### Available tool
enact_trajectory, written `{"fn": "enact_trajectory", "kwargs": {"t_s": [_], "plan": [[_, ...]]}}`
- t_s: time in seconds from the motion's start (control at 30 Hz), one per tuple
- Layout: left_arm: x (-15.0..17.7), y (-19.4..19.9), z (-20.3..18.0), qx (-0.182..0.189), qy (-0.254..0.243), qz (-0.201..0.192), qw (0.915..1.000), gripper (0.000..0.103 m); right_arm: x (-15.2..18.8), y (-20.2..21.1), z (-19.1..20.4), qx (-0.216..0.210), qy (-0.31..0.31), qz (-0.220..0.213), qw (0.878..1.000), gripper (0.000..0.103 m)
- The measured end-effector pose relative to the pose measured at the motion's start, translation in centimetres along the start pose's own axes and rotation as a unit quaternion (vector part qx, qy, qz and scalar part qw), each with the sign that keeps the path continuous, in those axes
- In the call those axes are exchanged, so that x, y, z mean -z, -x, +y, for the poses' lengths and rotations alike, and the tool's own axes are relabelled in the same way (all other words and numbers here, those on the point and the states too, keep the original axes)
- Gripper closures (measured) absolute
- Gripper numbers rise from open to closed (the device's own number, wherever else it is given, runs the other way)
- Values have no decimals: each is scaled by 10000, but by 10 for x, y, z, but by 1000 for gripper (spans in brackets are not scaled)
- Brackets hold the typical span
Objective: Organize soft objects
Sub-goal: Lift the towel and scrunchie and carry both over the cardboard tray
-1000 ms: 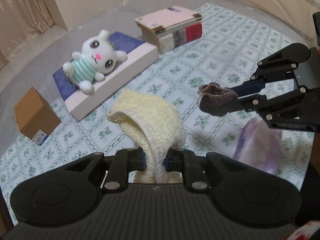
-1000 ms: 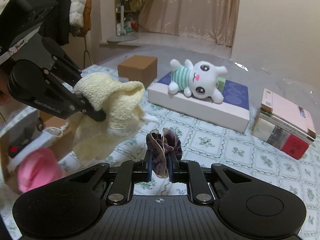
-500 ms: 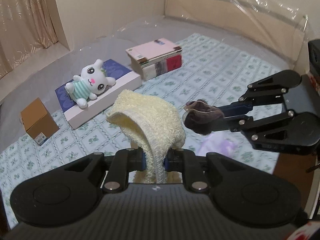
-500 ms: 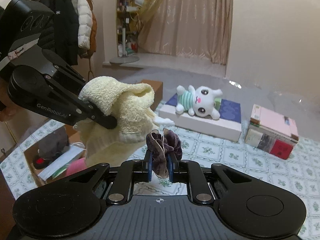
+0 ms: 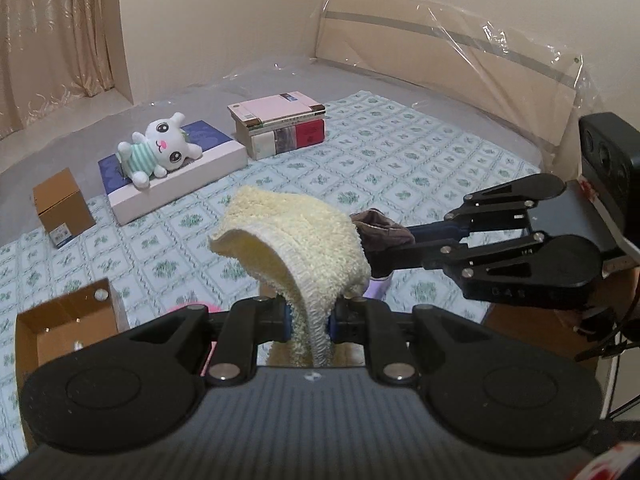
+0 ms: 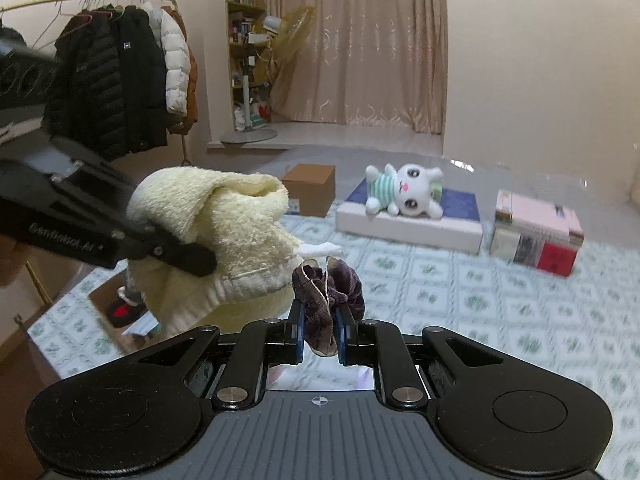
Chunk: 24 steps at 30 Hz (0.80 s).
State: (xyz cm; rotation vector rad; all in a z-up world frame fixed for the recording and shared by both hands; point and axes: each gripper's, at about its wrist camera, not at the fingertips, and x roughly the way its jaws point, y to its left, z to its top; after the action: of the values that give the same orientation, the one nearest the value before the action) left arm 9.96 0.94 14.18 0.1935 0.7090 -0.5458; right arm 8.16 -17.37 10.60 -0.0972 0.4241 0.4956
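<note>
Cream terry towel (image 5: 298,236) hangs pinched in the left tool (image 5: 307,318), whose jaws are closed on its ribbed edge. Just beside the towel, touching its right side, a dark purple scrunchie (image 6: 328,292) is clamped in the right tool (image 6: 319,334). Beyond the towel, on the patterned cloth (image 5: 400,152), a plush bunny (image 5: 158,150) lies on a flat box (image 5: 200,168), with stacked books (image 5: 280,124) to its right. Below the towel's left sits an open carton (image 5: 66,324).
</note>
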Motion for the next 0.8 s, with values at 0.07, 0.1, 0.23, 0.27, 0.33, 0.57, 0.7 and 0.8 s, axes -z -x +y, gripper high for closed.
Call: {"fn": "enact_trajectory", "kwargs": {"t_s": [0.07, 0.1, 0.23, 0.27, 0.33, 0.57, 0.7, 0.8], "plan": [[17, 5, -5, -51, 86, -72, 9999, 89, 12, 2, 6, -23, -99, 19, 9999, 88], [25, 7, -8, -122, 137, -97, 9998, 89, 17, 2, 10, -27, -124, 37, 9999, 88], [56, 17, -14, -329, 218, -125, 9991, 89, 33, 1, 23, -118, -197, 134, 9996, 88], [64, 20, -15, -356, 279, -127, 9989, 89, 37, 1, 26, -142, -199, 142, 9996, 88], [81, 27, -12, -454, 450, -141, 9979, 89, 42, 1, 36, -181, -173, 166, 9995, 88], [129, 52, 8, -1032, 961, -164, 9899, 89, 52, -14, 69, -507, -36, 341, 9981, 88], [147, 70, 28, -1311, 1066, -91, 9856, 89, 53, -27, 89, -702, 78, 403, 9967, 88], [155, 83, 48, -1537, 1083, -27, 9822, 89, 50, -41, 105, -829, 143, 437, 9955, 88]]}}
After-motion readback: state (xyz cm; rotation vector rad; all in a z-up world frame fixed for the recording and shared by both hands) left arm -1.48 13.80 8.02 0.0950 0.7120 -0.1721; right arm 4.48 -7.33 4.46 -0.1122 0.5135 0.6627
